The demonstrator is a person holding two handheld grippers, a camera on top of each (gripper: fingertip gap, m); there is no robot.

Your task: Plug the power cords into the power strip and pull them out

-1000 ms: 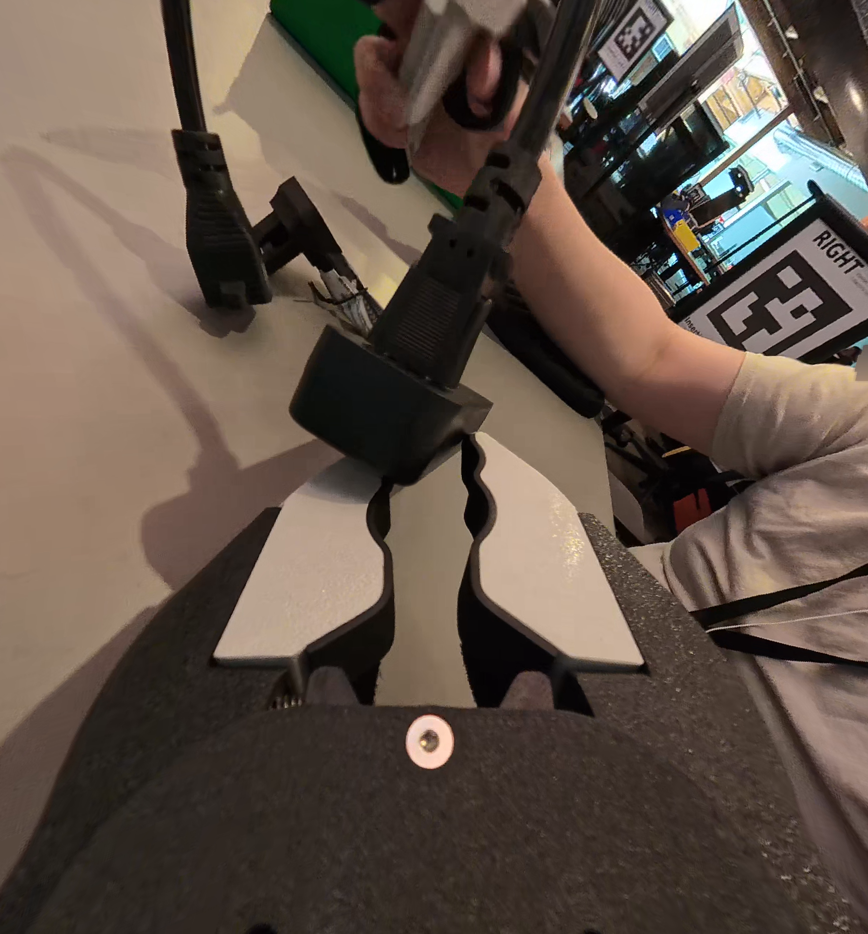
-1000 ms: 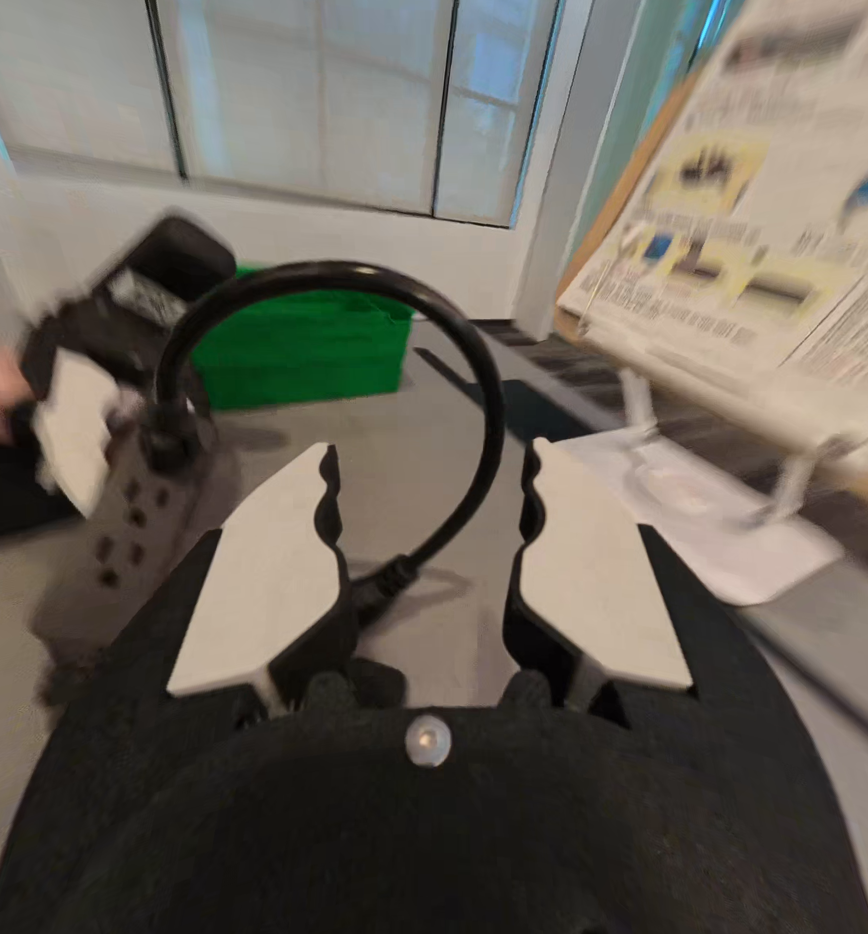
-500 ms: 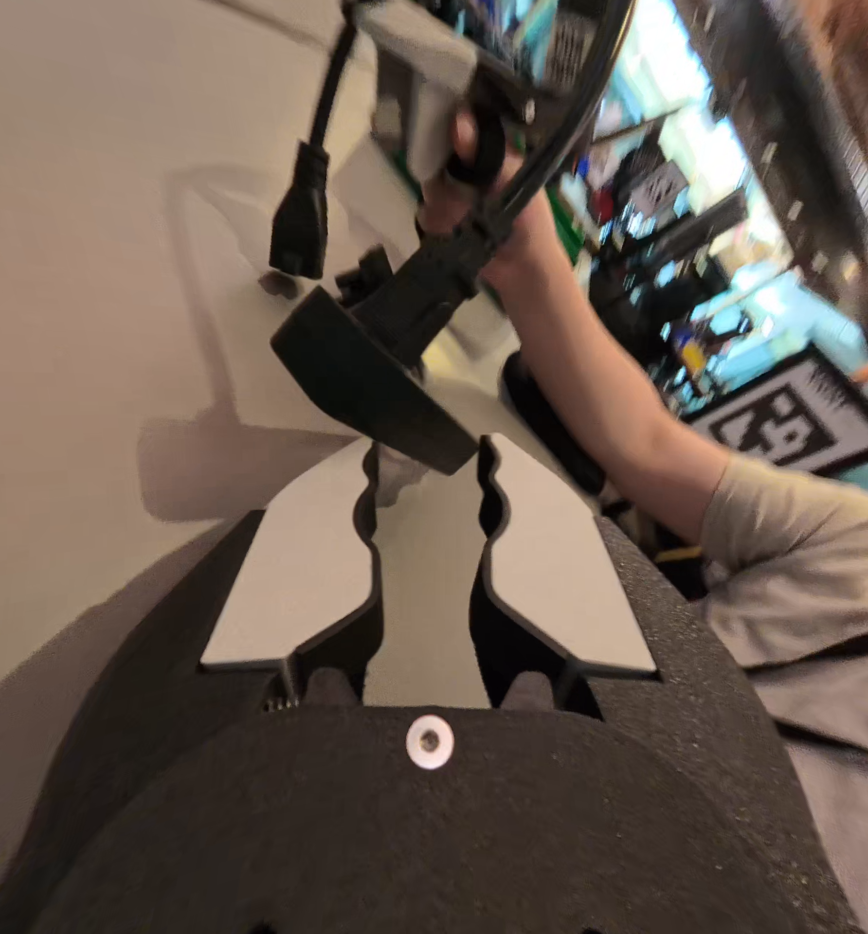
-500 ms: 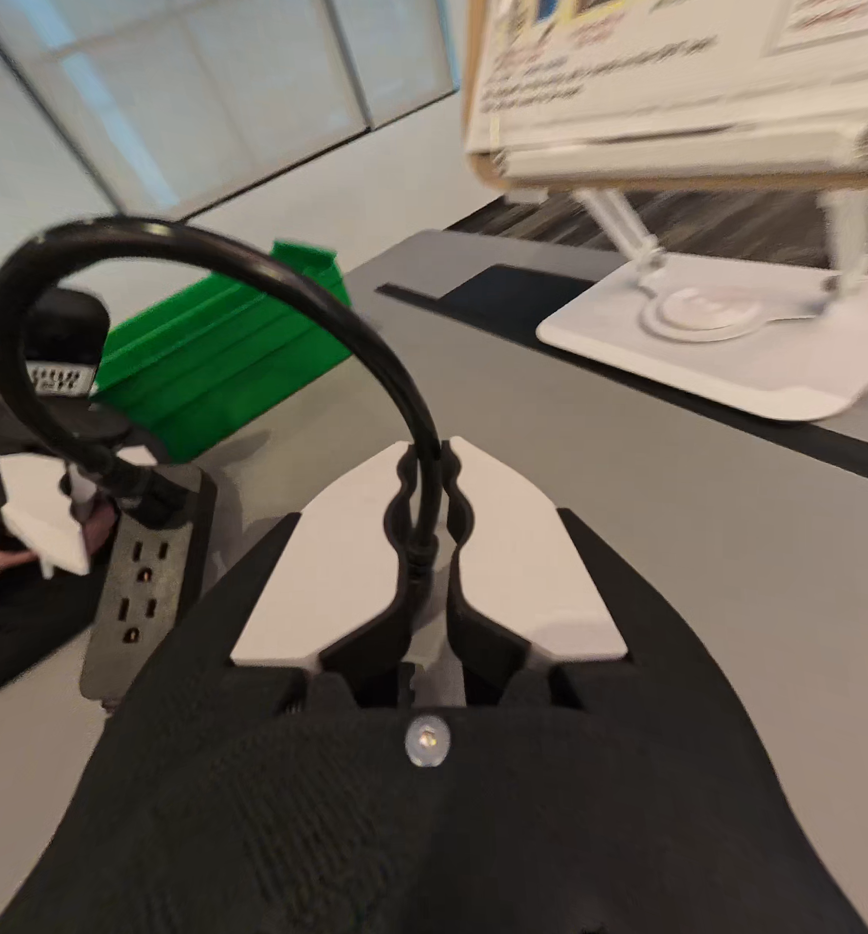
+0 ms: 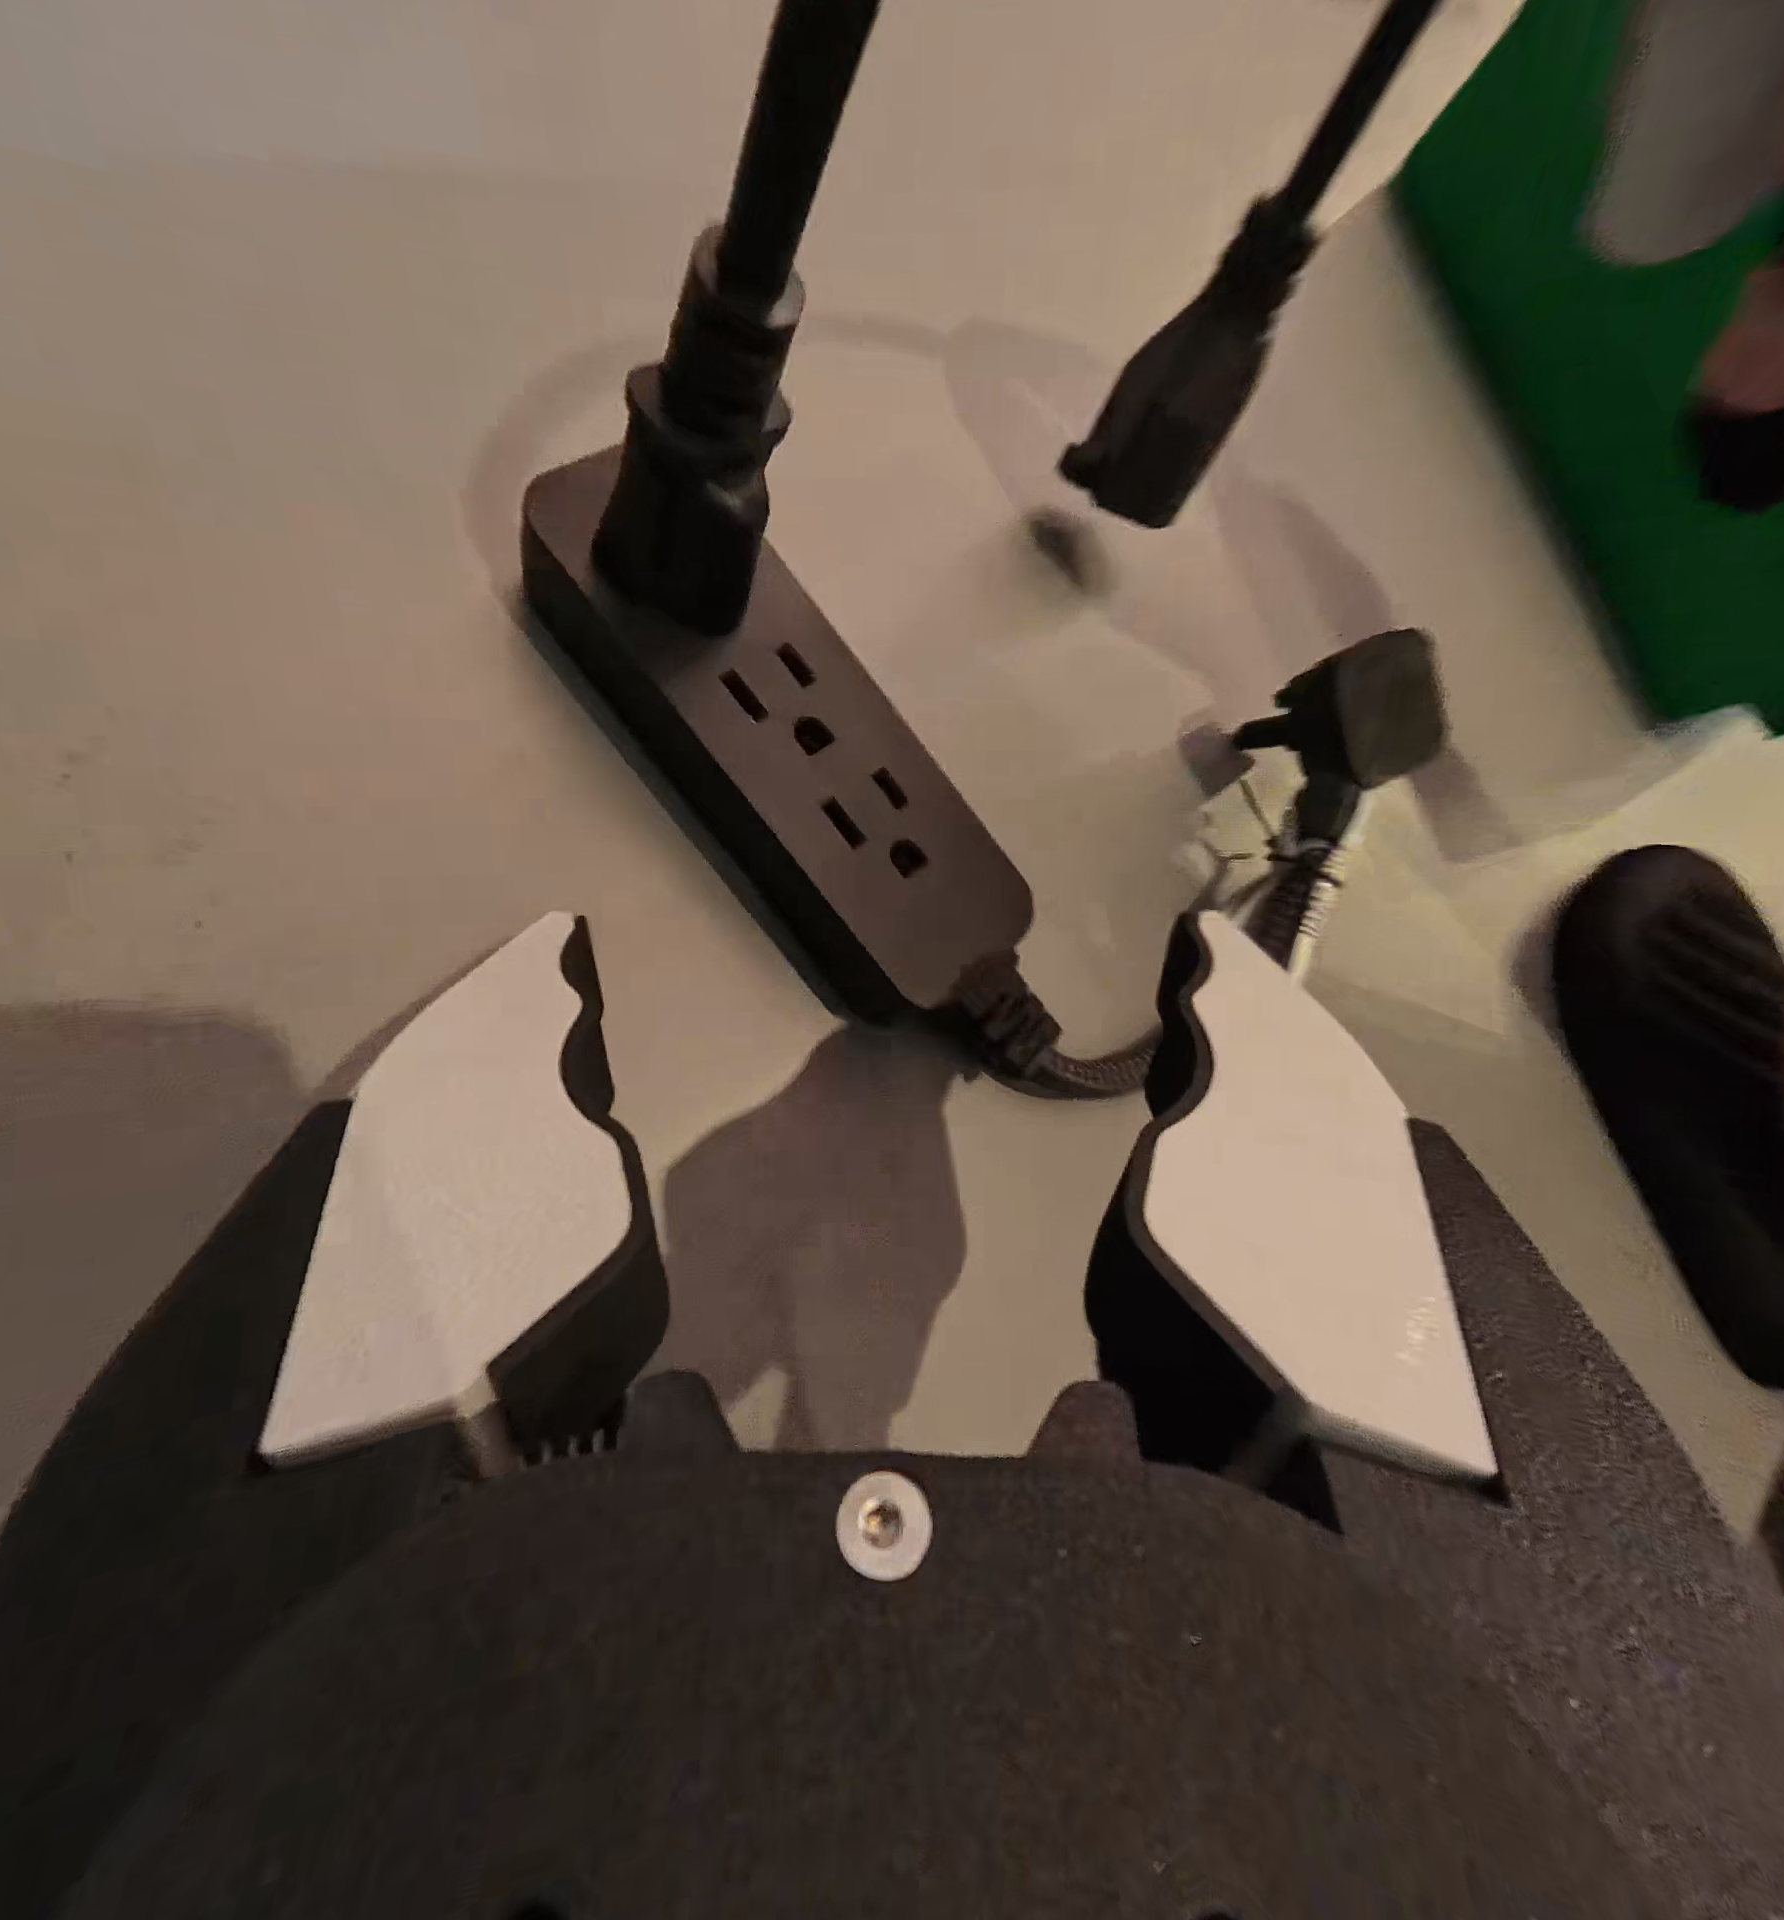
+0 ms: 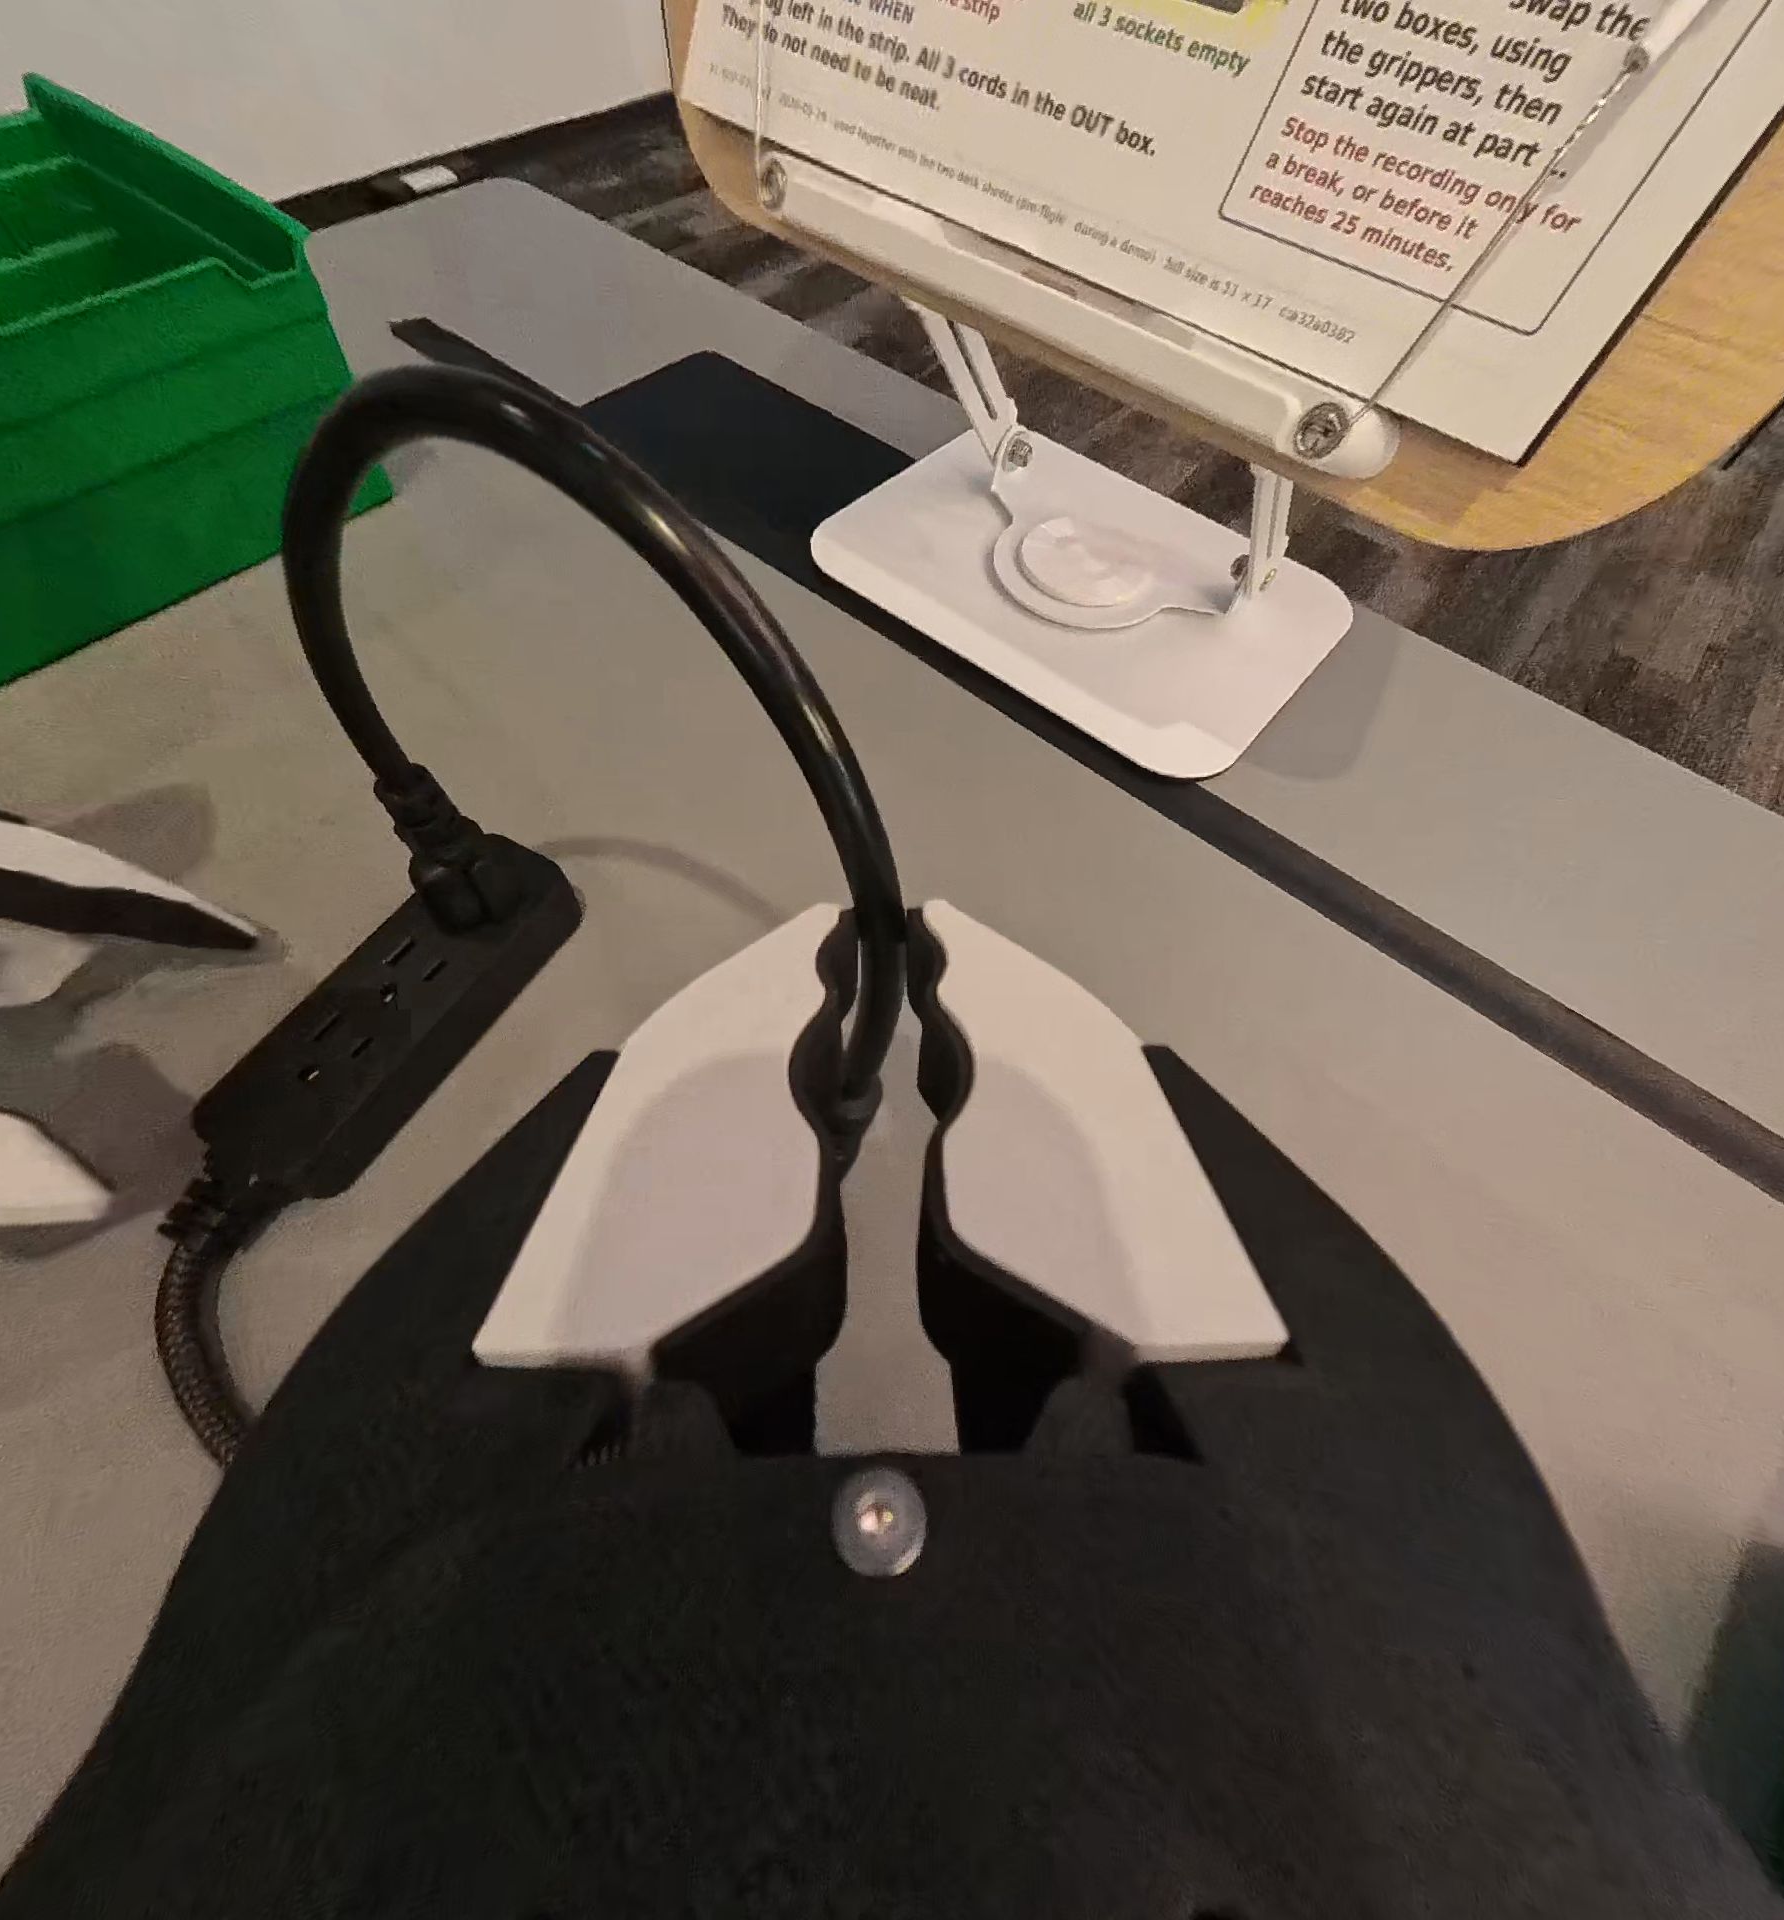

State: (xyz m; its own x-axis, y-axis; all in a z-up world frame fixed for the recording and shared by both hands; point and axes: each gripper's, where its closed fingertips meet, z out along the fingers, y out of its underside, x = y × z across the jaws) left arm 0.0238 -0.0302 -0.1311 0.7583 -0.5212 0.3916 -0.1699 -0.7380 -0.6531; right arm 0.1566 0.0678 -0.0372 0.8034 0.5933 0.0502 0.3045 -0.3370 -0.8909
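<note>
Power strip (image 5: 774,748) now flat, released by spread left gripper (image 5: 872,997); right gripper (image 6: 872,956) clamping one cord (image 6: 576,499), two sockets free.

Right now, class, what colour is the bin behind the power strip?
Green bin, clearest in the right wrist view.

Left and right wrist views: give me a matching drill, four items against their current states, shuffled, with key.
Items:
1. left gripper
2. right gripper
3. power strip
4. green bin

States:
A. shut on the black cord
B. lying flat on the table, one plug in its end socket, two sockets free
C. jaws wide apart, holding nothing
D. standing on the table beyond the strip, to the left in the right wrist view

Pairs: 1-C, 2-A, 3-B, 4-D
</note>
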